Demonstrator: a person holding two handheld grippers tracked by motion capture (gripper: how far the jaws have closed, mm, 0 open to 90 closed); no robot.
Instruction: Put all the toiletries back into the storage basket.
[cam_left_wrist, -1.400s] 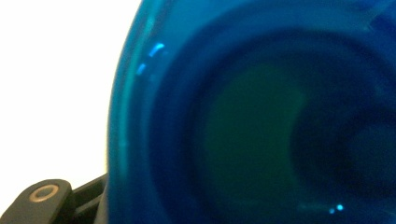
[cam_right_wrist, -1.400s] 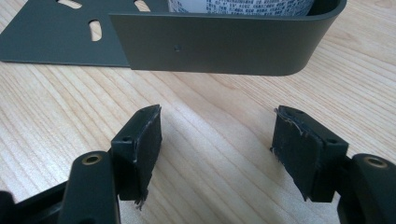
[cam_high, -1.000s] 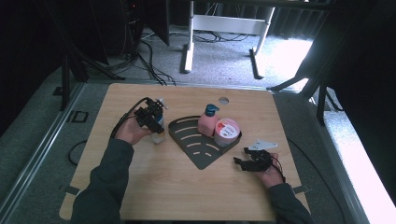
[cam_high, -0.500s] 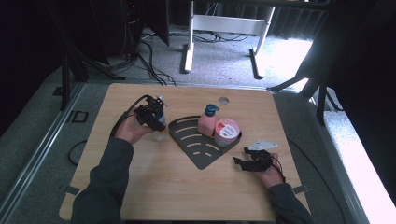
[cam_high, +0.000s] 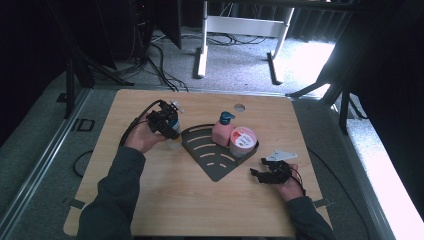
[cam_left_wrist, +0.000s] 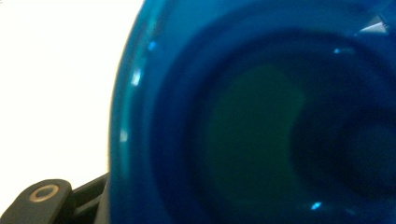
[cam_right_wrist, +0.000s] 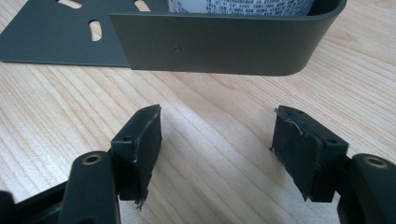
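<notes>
Nearest to you, your right forearm is coming in from the bottom right of the high view, with the hand lying low on the tabletop (cam_high: 165, 200) and wrapped around the right gripper (cam_high: 261, 175). It's pointing left and slightly away from you, toward the near rounded corner of the dark slotted rack (cam_high: 212, 165). In the right gripper view its jaws are standing well apart with nothing but bare wood between them, and the rack's upright wall is just ahead of the tips.

Your left arm is reaching further up the left side, elbow bent, the hand curled around the left gripper (cam_high: 167, 127), which you're holding above the wood right beside the rack's left edge. The jaws are sitting about halfway closed on a clear bottle with a blue cap (cam_high: 175, 140). In the left gripper view that blue cap (cam_left_wrist: 261, 116) is pressed right up against the camera, all blurry, so I'm going by the high view for the grip.

Further back, a pink pump bottle (cam_high: 222, 131) and a pink-lidded tub (cam_high: 243, 142) are standing side by side in the rack's far corner, well clear of both your hands.
</notes>
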